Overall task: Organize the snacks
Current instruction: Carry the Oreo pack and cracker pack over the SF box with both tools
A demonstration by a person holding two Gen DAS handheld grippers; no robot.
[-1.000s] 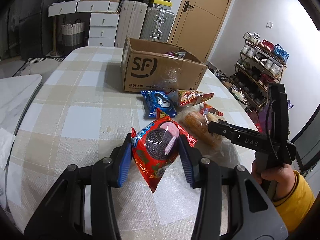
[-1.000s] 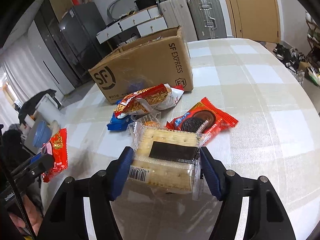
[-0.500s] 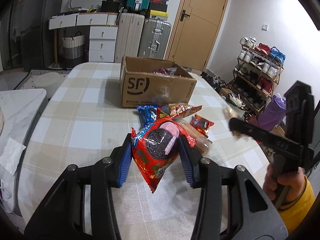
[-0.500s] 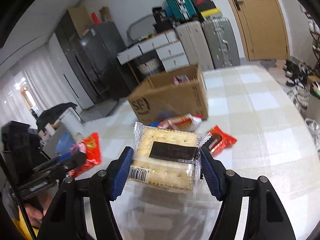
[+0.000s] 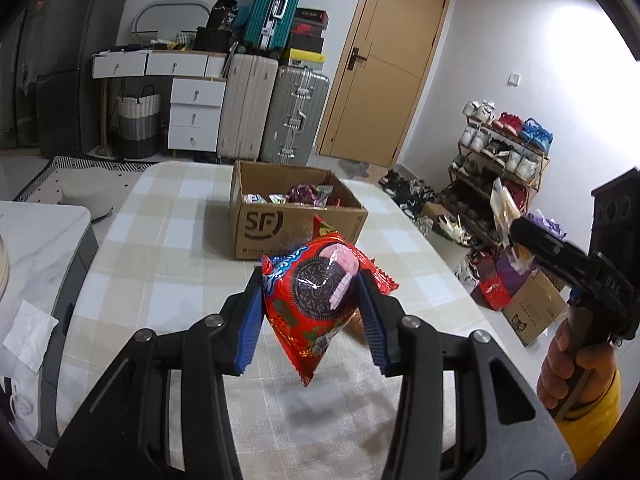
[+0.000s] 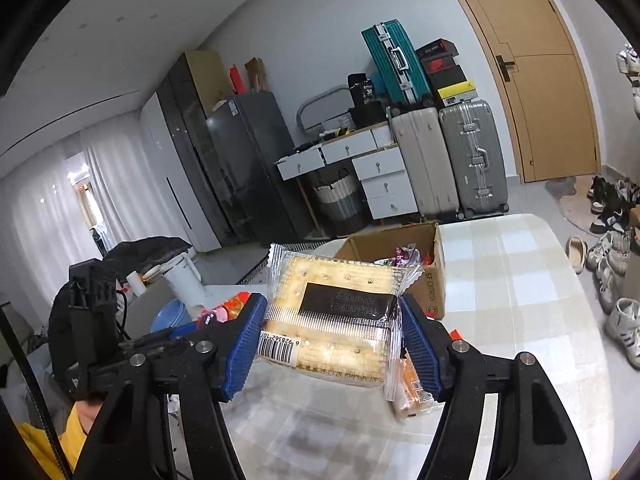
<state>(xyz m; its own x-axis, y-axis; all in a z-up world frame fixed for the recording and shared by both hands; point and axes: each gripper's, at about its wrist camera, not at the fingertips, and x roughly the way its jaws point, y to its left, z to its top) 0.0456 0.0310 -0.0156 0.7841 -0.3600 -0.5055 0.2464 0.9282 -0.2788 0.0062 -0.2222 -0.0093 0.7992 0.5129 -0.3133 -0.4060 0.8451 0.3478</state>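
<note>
place: home, living area | cues: shoe rack (image 5: 505, 148) by door (image 5: 384, 60); suitcases (image 5: 276, 112); drawers (image 5: 196, 114); fridge (image 6: 248, 160); checked table (image 5: 160, 216)

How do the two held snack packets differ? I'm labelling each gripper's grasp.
The Oreo packet in the left gripper is red, printed foil, puffy and hangs tilted, one corner down. The cracker pack in the right gripper is clear wrap, flat and rectangular, showing pale crackers, a barcode and a black label. Both are clamped between blue pads, lifted above the checked table short of the SF cardboard box.
</note>
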